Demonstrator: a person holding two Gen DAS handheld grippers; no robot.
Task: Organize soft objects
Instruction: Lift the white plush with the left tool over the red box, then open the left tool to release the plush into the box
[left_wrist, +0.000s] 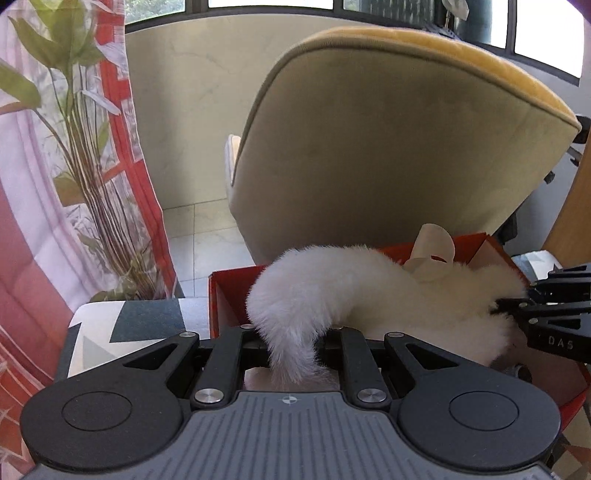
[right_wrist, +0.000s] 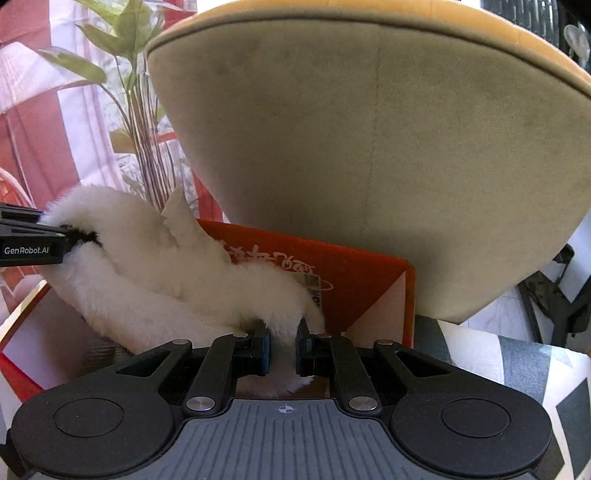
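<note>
Gripping status: both grippers are clamped on one white fluffy object (left_wrist: 332, 291).
Left gripper (left_wrist: 291, 347): fingers pinched on a hanging end of the fur; the strand passes down between them.
Right gripper (right_wrist: 282, 349): blue-faced fingertips (right_wrist: 263, 347) closed on the opposite end of the fur, with a tuft caught between them.
Object position: white fluffy object (right_wrist: 155, 273) spans between the two grippers and sags over the open red box (left_wrist: 231, 291); a beige tag or flap (left_wrist: 434, 247) stands up from it.
Box edges: the box's near-left wall lies just ahead of the left gripper; its far wall (right_wrist: 354, 280), printed with white script, rises just ahead of the right gripper.
Support surface: the box sits on a patterned cloth (left_wrist: 129, 325) in white, grey and dark triangles.
Clearance ahead: a beige chair back (left_wrist: 369, 147) stands close behind the box.
Clearance to the left of the left gripper: a plant (left_wrist: 85, 177) and a red-and-white curtain (left_wrist: 29, 240) stand near.
</note>
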